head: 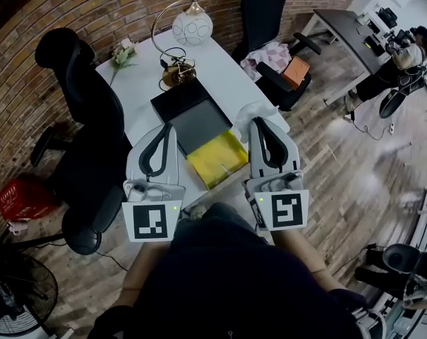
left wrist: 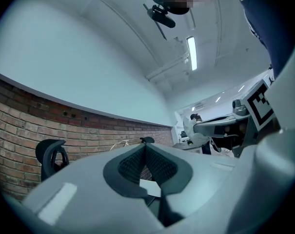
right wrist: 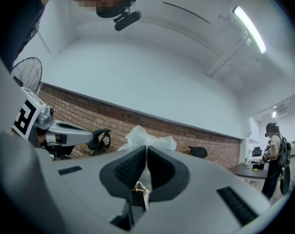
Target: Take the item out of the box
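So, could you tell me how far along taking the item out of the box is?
Done, it seems: the black box lies open, its grey inside looking empty, and a flat yellow item lies beside it on the white table. In hand: nothing; the left gripper and right gripper are shut. Left: apparently nothing.

A black box (head: 193, 117) lies on a white table (head: 139, 83). A yellow packet (head: 217, 159) sits just beside the box's near end, with crumpled white wrapping (head: 250, 111) to the box's right and a globe lamp (head: 190, 28) beyond it. The left gripper (head: 167, 128) and right gripper (head: 257, 123) flank the box's near end.
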The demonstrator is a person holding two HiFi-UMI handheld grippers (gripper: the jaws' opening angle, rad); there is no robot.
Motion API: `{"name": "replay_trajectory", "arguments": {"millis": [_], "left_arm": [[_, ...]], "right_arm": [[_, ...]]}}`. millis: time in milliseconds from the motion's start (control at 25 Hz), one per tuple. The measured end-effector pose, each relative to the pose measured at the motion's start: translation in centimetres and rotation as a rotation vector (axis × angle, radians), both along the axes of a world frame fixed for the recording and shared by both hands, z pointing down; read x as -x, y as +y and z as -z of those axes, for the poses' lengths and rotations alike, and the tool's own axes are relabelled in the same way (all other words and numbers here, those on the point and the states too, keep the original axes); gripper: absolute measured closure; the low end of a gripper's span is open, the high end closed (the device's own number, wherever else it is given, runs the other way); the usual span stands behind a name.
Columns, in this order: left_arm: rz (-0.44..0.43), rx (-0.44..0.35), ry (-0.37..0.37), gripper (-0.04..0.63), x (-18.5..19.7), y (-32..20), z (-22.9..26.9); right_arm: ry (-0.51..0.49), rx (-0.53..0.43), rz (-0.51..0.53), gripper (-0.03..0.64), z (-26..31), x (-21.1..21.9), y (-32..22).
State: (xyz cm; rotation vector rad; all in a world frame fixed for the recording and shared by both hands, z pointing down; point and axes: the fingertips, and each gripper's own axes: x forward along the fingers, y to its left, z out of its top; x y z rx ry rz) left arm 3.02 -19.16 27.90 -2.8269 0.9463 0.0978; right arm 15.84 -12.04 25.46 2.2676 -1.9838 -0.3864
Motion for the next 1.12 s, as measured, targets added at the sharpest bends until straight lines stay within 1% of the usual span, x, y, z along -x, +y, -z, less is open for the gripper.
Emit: {"name": "replay_trajectory", "arguments": {"millis": [120, 240, 440, 600, 800, 1000, 1120], "left_arm": [[-0.007, -0.002, -0.004, 0.584, 0.0, 0.3, 0.0], [-0.011, -0.002, -0.002, 0.584, 0.0, 0.6, -0.1], [-0.014, -0.002, 0.004, 0.584, 0.2, 0.9, -0.2], [-0.010, 0.004, 0.001, 0.584, 0.2, 0.9, -0.3], [-0.004, 0.002, 0.004, 0.584, 0.1, 0.8, -0.3], [0.011, 0.003, 0.002, 0.584, -0.3, 0.7, -0.3], [0.014, -0.007, -0.007, 0.584, -0.8, 0.7, -0.3]], "right_arm": [[0.034, 0.001, -0.008, 0.597, 0.1, 0.1, 0.2], [0.029, -0.008, -0.007, 0.597, 0.1, 0.3, 0.6], [0.026, 0.006, -0.001, 0.597, -0.3, 0.6, 0.9], [0.023, -0.038, 0.032, 0.597, 0.4, 1.1, 0.8], [0.031, 0.014, 0.008, 0.597, -0.4, 0.5, 0.6], [0.045, 0.011, 0.026, 0.597, -0.4, 0.1, 0.4], [0.031, 0.009, 0.027, 0.597, -0.6, -0.5, 0.4]]}}
